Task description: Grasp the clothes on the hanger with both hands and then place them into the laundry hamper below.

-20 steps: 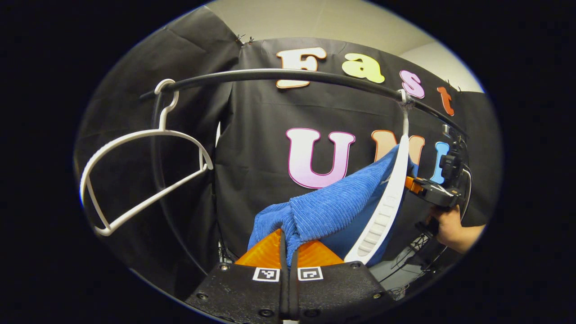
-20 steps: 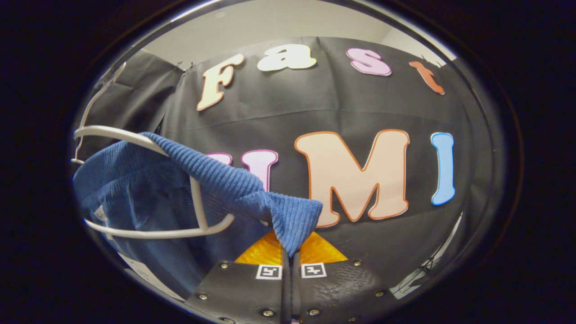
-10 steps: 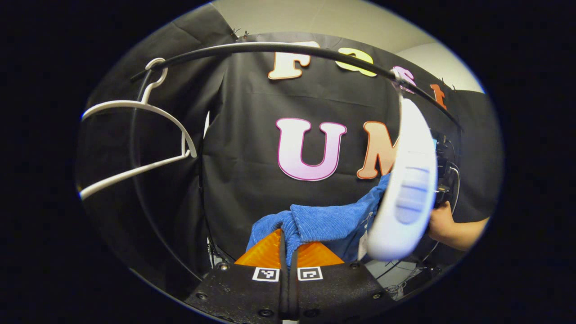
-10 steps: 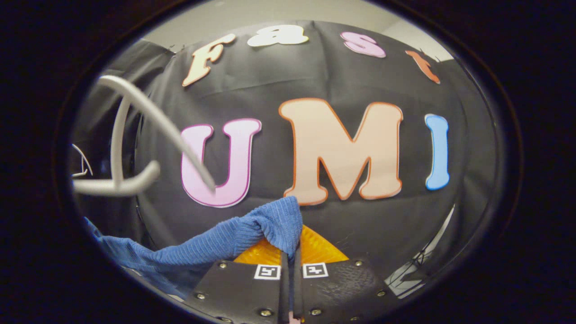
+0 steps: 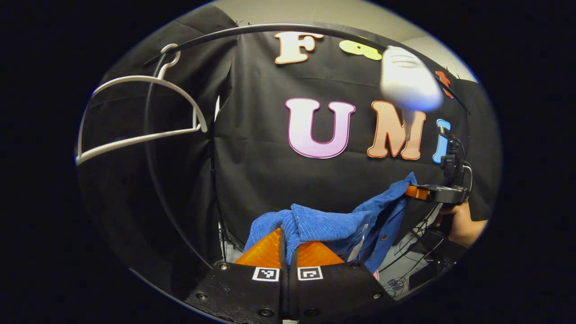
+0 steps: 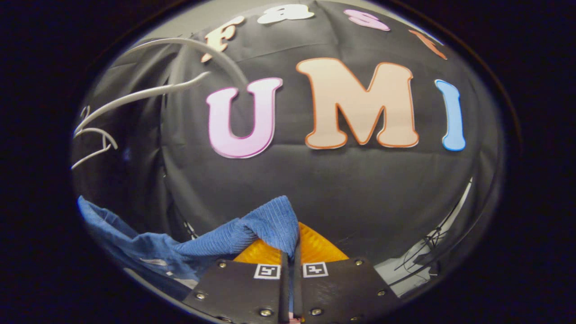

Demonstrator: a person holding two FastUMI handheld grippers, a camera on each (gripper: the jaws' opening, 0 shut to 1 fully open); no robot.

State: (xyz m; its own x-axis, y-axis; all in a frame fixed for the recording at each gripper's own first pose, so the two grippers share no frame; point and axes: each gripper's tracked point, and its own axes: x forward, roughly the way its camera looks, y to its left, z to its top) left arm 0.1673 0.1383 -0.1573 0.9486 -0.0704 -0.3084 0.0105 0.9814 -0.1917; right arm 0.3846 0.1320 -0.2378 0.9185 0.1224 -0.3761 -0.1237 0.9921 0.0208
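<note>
The ribbed blue garment (image 5: 324, 225) sags below the rail (image 5: 270, 30), pinched at each end by the left gripper (image 5: 288, 245) and right gripper (image 6: 290, 245).

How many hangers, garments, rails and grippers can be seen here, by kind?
White hangers: 2, one hooked on the rail, one blurred, swinging
Blue garment: 1
Black rail: 1
Grippers: 2, left gripper, right gripper
Total: 6

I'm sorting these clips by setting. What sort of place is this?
Probably a staged recording booth, not a real home: black cloth wall, a black clothes rail carrying a white hanger, and loose cables low on the right.
</note>
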